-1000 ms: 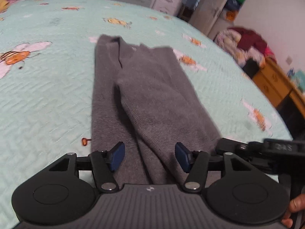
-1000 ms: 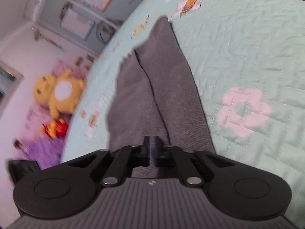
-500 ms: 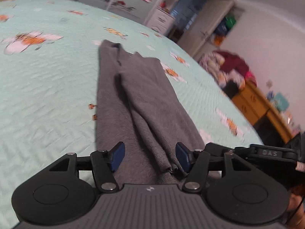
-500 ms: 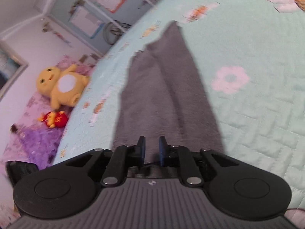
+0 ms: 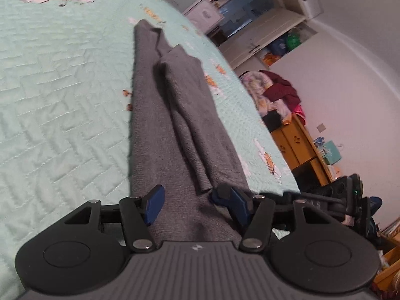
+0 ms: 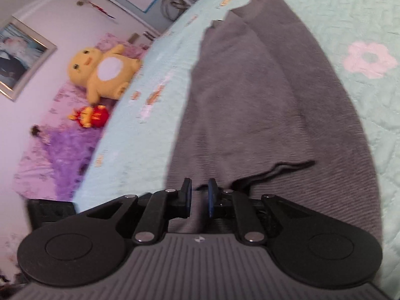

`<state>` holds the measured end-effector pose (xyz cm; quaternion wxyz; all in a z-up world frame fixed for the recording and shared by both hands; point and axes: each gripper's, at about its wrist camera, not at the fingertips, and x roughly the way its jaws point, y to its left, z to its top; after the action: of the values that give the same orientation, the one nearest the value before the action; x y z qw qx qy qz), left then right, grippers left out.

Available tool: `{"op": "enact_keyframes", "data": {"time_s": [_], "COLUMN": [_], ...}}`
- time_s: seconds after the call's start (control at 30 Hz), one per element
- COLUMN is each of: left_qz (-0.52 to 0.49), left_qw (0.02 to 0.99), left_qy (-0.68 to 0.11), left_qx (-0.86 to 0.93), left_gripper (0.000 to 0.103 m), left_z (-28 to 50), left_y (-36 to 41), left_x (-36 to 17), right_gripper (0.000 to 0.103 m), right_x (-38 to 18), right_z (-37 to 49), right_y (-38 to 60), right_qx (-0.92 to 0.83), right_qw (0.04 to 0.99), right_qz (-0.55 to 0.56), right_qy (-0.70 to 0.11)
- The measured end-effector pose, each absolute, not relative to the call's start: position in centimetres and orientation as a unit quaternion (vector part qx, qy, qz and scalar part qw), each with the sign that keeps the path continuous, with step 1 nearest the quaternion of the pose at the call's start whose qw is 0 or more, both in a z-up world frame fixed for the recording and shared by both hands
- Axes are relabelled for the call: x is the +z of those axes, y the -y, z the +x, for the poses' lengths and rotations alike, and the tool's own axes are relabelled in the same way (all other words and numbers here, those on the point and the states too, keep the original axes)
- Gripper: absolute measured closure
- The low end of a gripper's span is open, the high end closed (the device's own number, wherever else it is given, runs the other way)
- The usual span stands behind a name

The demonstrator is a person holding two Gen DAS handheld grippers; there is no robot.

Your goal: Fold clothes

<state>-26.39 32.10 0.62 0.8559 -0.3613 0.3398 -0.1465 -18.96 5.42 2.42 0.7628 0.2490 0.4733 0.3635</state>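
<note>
**Mint quilted bed, grey garment stretched lengthwise**

Left tongs [image 5: 191, 203] stand spread astride the grey garment [image 5: 160, 135], which runs away across the bed [image 5: 55, 95]. Right tongs [image 6: 198, 197] sit nearly together, a slim gap showing, at its near hem; whether they pinch cloth I cannot tell.

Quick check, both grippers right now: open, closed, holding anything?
Left gripper: open, jaws wide over the grey garment, nothing pinched.
Right gripper: jaws narrowly apart over the garment's near end; grip cannot be told.
</note>
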Motion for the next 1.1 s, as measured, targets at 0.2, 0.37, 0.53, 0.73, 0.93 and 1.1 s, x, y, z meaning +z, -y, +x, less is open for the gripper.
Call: {"op": "enact_keyframes", "data": {"time_s": [0.2,0.37,0.53,0.73,0.93,1.1], "left_qz": [-0.312,-0.393,-0.442,-0.47,-0.436,-0.353], "left_qw": [0.887,0.848,0.816,0.791,0.797,0.84], "left_qy": [-0.313,-0.338,-0.351,-0.367,-0.395,-0.384], "left_qx": [-0.132,-0.108,-0.122,-0.138,-0.138,-0.147], "left_gripper": [0.039,0.039,0.036,0.037,0.085,0.089], "left_z": [-30.2,-31.6,-30.2,-27.9,-27.4,-28.6], "left_y": [-34.4,-35.6,-34.7,-33.8,-32.9,-31.2], "left_x": [3.5,0.3,-0.9,-1.4,-1.5,2.0], "right_gripper": [0.082,0.061,0.056,0.053,0.058,0.081], "right_x": [3.8,5.7,4.0,0.5,-0.3,0.6], "right_z": [-20.4,-23.2,-24.5,-23.1,-21.1,-21.1], "right_y": [-5.7,0.1,6.8,8.7,5.9,5.6], "right_qx": [0.36,0.33,0.232,0.252,0.329,0.339], "right_qw": [0.749,0.792,0.81,0.773,0.739,0.746], "right_qz": [0.252,0.306,0.335,0.388,0.371,0.338], "right_qy": [-0.495,-0.413,-0.422,-0.435,-0.457,-0.462]}}
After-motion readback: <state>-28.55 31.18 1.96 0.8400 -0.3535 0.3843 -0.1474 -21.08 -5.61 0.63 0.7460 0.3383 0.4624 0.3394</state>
